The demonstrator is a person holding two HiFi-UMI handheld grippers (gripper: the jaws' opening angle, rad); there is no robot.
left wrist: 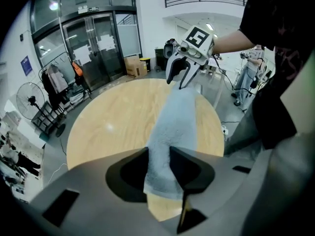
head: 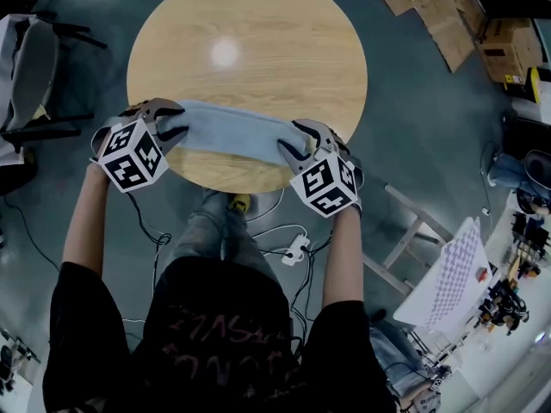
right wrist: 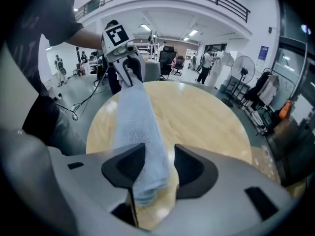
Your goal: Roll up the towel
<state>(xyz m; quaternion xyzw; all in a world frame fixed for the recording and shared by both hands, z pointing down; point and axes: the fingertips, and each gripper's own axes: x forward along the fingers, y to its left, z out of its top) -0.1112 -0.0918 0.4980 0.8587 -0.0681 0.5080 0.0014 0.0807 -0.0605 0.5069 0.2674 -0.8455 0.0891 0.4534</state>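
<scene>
A light blue towel lies as a long narrow roll along the near edge of the round wooden table. My left gripper has the towel's left end between its fingers. In the left gripper view the towel fills the gap of that gripper and touches both pads. My right gripper straddles the right end. In the right gripper view the towel leans on one pad of that gripper, and bare wood shows beside the other pad.
A chair stands left of the table. Cardboard boxes lie on the floor at the back right. Cables trail on the floor near the person's legs, and a checkered board leans at the right.
</scene>
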